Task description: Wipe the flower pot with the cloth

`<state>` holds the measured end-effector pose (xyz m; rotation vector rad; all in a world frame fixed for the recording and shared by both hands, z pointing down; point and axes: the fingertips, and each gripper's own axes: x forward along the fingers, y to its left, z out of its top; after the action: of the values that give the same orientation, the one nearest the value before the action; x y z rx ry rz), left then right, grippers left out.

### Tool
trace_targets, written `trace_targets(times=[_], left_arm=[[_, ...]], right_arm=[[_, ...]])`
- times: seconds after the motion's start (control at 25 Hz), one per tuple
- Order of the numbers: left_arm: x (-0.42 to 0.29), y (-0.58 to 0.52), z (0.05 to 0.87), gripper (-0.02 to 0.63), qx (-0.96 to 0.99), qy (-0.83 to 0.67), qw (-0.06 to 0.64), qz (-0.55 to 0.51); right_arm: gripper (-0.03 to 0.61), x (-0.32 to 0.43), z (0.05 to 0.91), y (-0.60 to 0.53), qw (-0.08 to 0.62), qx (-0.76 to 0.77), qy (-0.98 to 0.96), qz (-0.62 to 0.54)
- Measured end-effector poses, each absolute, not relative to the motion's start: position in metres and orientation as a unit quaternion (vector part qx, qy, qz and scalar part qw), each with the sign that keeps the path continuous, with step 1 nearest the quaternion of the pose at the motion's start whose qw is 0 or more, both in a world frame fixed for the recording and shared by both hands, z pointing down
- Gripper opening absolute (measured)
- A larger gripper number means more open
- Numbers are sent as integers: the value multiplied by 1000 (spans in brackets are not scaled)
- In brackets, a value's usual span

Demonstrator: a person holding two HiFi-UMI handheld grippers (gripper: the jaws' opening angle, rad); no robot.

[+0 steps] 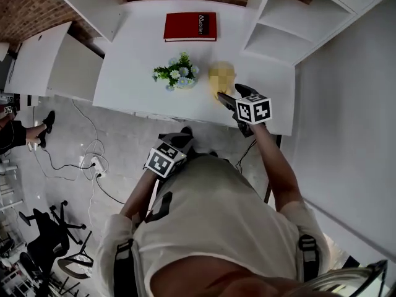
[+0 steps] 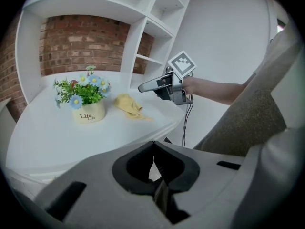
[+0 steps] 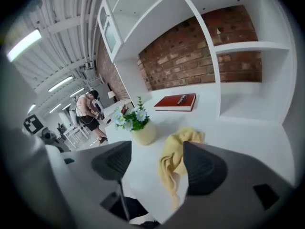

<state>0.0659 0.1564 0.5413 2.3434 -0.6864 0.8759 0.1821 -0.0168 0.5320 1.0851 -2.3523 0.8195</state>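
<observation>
On the white desk [image 1: 136, 73]: flower pot and cloth, neither gripped.
The flower pot [image 1: 179, 79] stands upright mid-desk. The yellow cloth [image 1: 221, 78] lies crumpled at its 3 o'clock, and a red book [image 1: 190, 26] lies at its 12 o'clock. The right gripper [image 1: 224, 98] hovers at the cloth's 6 o'clock, jaws released wide, pads clear of the fabric. The left gripper [image 1: 180, 136], off the desk at the pot's 6 o'clock, is clenched on nothing.

At bottom centre, left gripper [image 2: 153, 144] shut, empty; mid-left, pot [image 2: 90, 112], cloth [image 2: 128, 105] just right of it
</observation>
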Motion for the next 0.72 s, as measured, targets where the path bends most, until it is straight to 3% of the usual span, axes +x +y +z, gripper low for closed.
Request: trace_targets(times=[0.32,0.4,0.48,0.64,0.68,0.72], left_arm=[[22,113,547,21,873,-246,271,322],[10,97,551,21,874,-254,250,331],[-5,75,556,21,872,-272,225,339],[-44,19,564,23,864,-322,188,337],[-50,7,567,53,865,-325,185,335],[-54,-4,571,168,866,-321,184,335]], right_arm=[[311,172,598,-62,260,430,-791,350],[252,172,615,-67,279,437,-778,353],[138,177,631,-68,313,449,-763,344],[72,178,642,-68,324,453,-748,360],[69,177,643,-67,320,454,-744,372],[66,177,641,-67,317,455,-740,382]])
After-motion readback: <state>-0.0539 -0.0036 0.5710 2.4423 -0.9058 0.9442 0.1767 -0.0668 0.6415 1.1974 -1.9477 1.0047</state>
